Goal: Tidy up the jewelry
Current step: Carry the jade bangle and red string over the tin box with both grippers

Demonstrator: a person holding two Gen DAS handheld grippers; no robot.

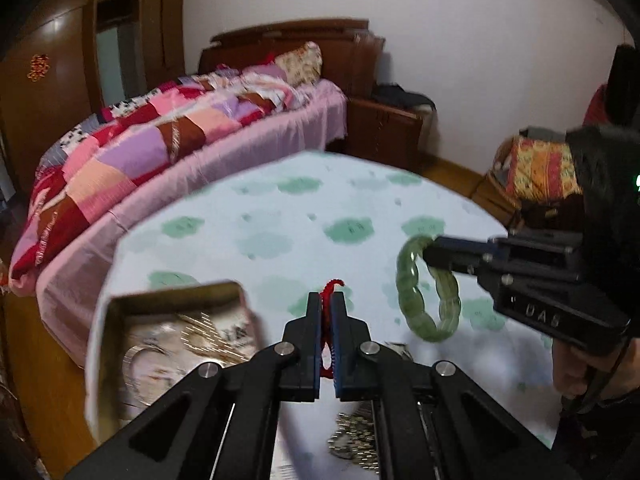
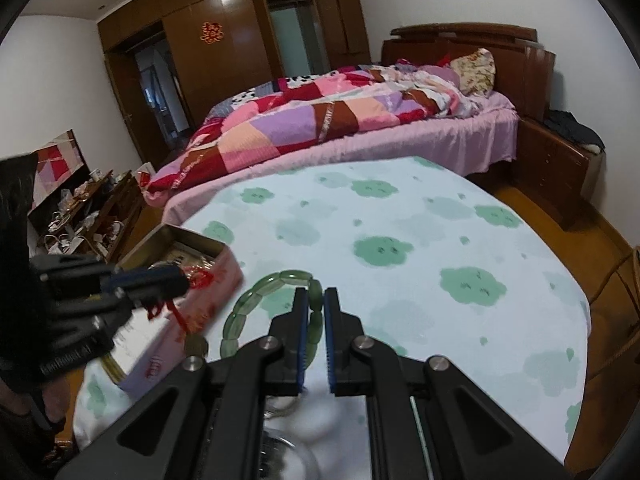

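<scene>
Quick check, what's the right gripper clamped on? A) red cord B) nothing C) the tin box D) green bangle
D: the right gripper is shut on the green bangle, held up off the cloth-covered table, while the left gripper pinches the red cord.

bed point(image 2: 360, 128) with patchwork quilt point(image 2: 304, 116), pink sheet point(image 2: 400, 148) and floral pillow point(image 2: 474, 66); wooden headboard point(image 2: 460, 40); brown wardrobe point(image 2: 224, 52) bearing a red paper ornament point(image 2: 208, 32); nightstand point(image 2: 560, 168) (dark clothing on top); low cluttered shelf point(image 2: 92, 216); white cloth with green blotches point(image 2: 400, 248); wooden floor point(image 2: 612, 320).
</scene>
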